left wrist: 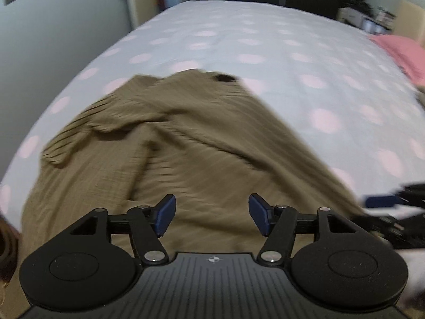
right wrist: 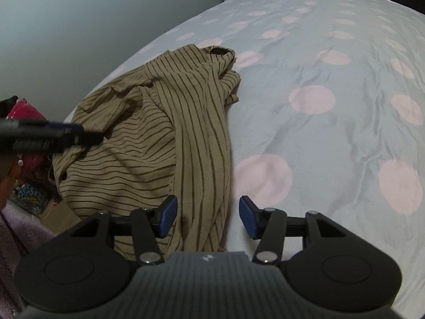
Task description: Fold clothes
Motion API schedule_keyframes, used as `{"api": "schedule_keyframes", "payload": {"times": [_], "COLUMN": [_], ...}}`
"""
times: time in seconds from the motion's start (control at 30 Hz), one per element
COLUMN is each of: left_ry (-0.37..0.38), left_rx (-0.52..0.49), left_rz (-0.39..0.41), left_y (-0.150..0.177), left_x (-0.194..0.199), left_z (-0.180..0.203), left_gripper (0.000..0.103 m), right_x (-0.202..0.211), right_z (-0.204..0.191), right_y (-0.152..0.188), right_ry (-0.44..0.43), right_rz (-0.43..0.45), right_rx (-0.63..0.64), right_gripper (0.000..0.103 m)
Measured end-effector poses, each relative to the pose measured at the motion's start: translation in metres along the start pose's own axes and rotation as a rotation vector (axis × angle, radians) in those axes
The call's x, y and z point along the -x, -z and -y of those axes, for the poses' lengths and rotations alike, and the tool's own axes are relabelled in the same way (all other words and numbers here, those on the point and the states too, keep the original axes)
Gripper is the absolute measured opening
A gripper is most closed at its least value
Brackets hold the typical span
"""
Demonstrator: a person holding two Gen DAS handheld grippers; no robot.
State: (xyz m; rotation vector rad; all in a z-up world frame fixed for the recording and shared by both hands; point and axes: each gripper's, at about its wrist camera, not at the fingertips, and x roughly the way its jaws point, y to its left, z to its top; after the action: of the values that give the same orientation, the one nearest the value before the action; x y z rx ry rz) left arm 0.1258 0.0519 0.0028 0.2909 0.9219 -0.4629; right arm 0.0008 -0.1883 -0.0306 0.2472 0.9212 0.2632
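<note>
Striped garment (right wrist: 164, 138) lay crumpled on the bed (right wrist: 332, 133), bunched at the near left edge, one long fold running toward us. We read it as thin, soft woven cloth, khaki-tan with narrow dark stripes; the stripes bent with every crease. A dark opening showed at its far end, neck or cuff, we could not tell which. In the left wrist view the same cloth (left wrist: 186, 159) was motion-blurred and filled the lower half of the frame.

Bed cover was pale grey-blue with big pink dots, smooth weave, shallow wrinkles. A pink pillow or blanket (left wrist: 401, 53) sat at the far right corner of the bed.

Containers: beside the bed, low left in the right wrist view, we saw what looked like a cardboard box (right wrist: 57, 214), contents not legible. Red and patterned items (right wrist: 29, 159) were heaped near it, too blurred to name.

Left claw (left wrist: 212, 214) was spread wide, blue pads apart, nothing between them, hovering over the cloth. Right claw (right wrist: 208, 216) was also spread wide and gripped nothing; its left pad was over the long fold's edge, its right pad over bare cover. Each claw showed at the edge of the other's view.
</note>
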Motion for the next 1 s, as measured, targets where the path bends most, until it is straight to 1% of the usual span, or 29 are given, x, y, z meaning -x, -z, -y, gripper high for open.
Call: {"api": "schedule_keyframes", "payload": {"times": [0.13, 0.27, 0.3, 0.37, 0.4, 0.43, 0.47, 0.5, 0.53, 0.57, 0.67, 0.7, 0.8, 0.9, 1.0], "left_ry": [-0.091, -0.173, -0.194, -0.192, -0.189, -0.186, -0.190, -0.187, -0.177, -0.174, -0.171, -0.160, -0.120, -0.048, 0.049], "left_rx": [0.036, 0.058, 0.060, 0.090, 0.105, 0.120, 0.133, 0.145, 0.153, 0.152, 0.135, 0.123, 0.086, 0.048, 0.012], "left_rz": [-0.042, -0.053, -0.055, -0.062, -0.066, -0.067, -0.065, -0.060, -0.052, -0.038, 0.014, 0.035, 0.100, 0.159, 0.215], "left_y": [-0.006, -0.004, -0.003, -0.001, 0.000, 0.001, 0.002, 0.002, 0.001, 0.000, -0.008, -0.012, -0.025, -0.037, -0.048], "left_x": [-0.036, -0.060, -0.065, -0.072, -0.074, -0.077, -0.078, -0.078, -0.077, -0.073, -0.058, -0.049, -0.023, 0.006, 0.034], "left_z": [-0.033, -0.057, -0.063, -0.074, -0.079, -0.083, -0.087, -0.089, -0.091, -0.089, -0.081, -0.074, -0.054, -0.027, 0.002], "left_gripper": [0.061, 0.061, 0.061, 0.056, 0.046, 0.030, 0.024, 0.014, 0.004, 0.001, 0.000, 0.000, 0.000, 0.000, 0.000], "right_x": [-0.009, -0.011, -0.012, -0.013, -0.014, -0.014, -0.015, -0.015, -0.016, -0.017, -0.019, -0.016, 0.011, 0.044, 0.084], "right_z": [0.000, -0.002, -0.003, -0.005, -0.005, -0.006, -0.007, -0.007, -0.008, -0.009, -0.011, -0.011, -0.003, 0.007, 0.024], "right_y": [-0.003, -0.006, -0.007, -0.008, -0.009, -0.010, -0.010, -0.011, -0.012, -0.013, -0.015, -0.016, -0.028, -0.039, -0.048], "right_ry": [0.009, 0.037, 0.044, 0.058, 0.065, 0.072, 0.079, 0.086, 0.093, 0.100, 0.122, 0.132, 0.190, 0.259, 0.318], "right_rz": [-0.012, -0.004, -0.001, 0.003, 0.005, 0.007, 0.009, 0.011, 0.013, 0.016, 0.022, 0.030, 0.087, 0.147, 0.196], "right_rx": [0.007, 0.019, 0.022, 0.028, 0.031, 0.034, 0.037, 0.041, 0.044, 0.047, 0.056, 0.060, 0.078, 0.108, 0.112], "right_gripper": [0.056, 0.055, 0.053, 0.040, 0.025, 0.014, 0.009, 0.003, 0.002, 0.002, 0.002, 0.001, 0.001, 0.001, 0.001]}}
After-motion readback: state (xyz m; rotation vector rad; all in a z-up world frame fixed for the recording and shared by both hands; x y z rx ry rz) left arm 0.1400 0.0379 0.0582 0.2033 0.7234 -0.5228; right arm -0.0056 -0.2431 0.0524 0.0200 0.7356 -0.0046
